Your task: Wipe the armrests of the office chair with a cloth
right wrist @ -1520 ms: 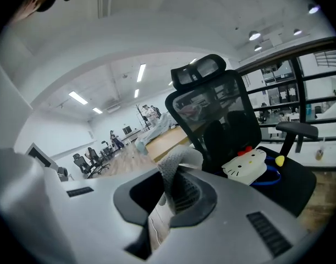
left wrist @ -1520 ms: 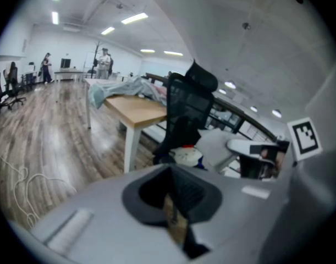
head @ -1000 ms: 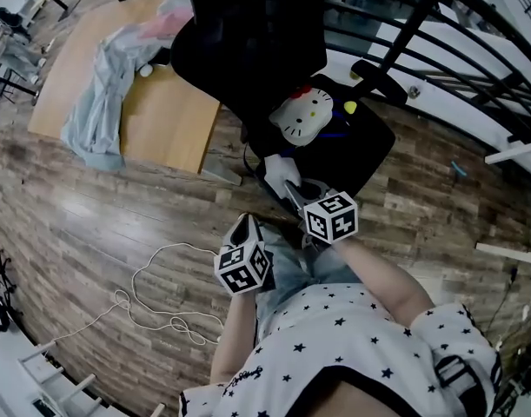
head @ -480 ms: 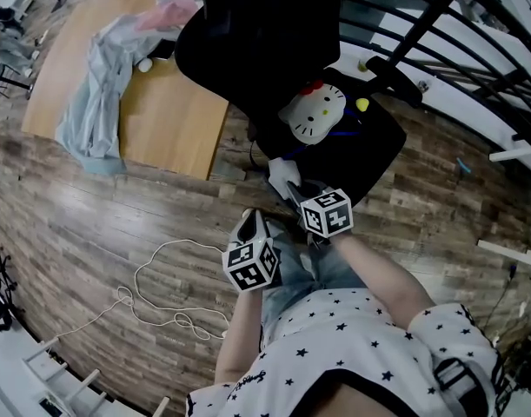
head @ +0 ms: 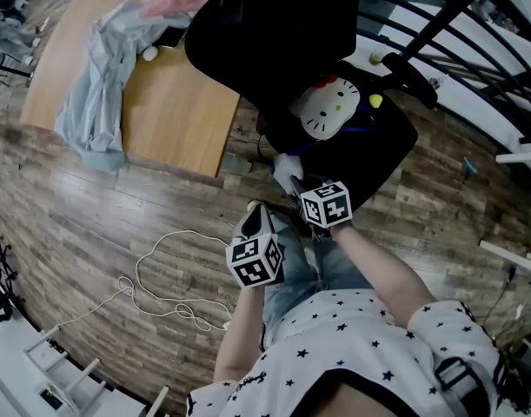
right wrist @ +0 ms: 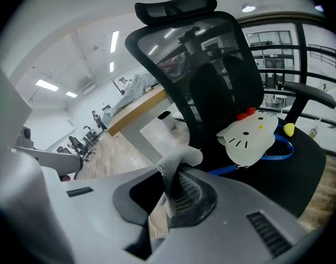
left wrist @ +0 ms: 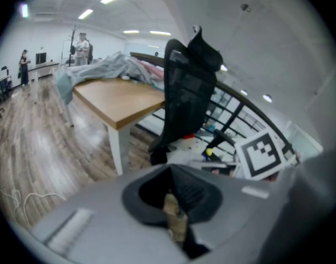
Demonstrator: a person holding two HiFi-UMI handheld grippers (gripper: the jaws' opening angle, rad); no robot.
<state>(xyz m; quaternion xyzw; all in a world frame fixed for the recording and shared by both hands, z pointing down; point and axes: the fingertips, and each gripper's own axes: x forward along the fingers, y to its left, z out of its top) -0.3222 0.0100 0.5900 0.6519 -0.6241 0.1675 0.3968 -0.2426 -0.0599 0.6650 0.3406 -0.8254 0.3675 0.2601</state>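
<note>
The black mesh office chair point(head: 274, 24) stands ahead of me, its back point(right wrist: 206, 76) toward the table. A white cat-face cushion point(head: 326, 107) lies on its seat point(head: 382, 150). One black armrest point(right wrist: 308, 95) shows at the seat's right side, also in the head view point(head: 408, 75). My right gripper point(head: 291, 185) hovers at the seat's front edge, shut on a white cloth point(right wrist: 176, 166) that sticks up between the jaws point(head: 285, 168). My left gripper point(head: 254, 220) hangs lower left over the floor, jaws shut with nothing in them point(left wrist: 176, 213).
A wooden table point(head: 174, 102) left of the chair carries a heap of pale clothing point(head: 100, 68). A white cable point(head: 161, 285) loops on the wood floor at left. A black railing point(head: 474, 24) runs behind the chair. A small yellow object point(head: 375, 101) lies on the seat.
Both grippers have drifted slightly right and closer together as the view shifted toward the chair. The right one still grips the cloth at the seat's front edge.
</note>
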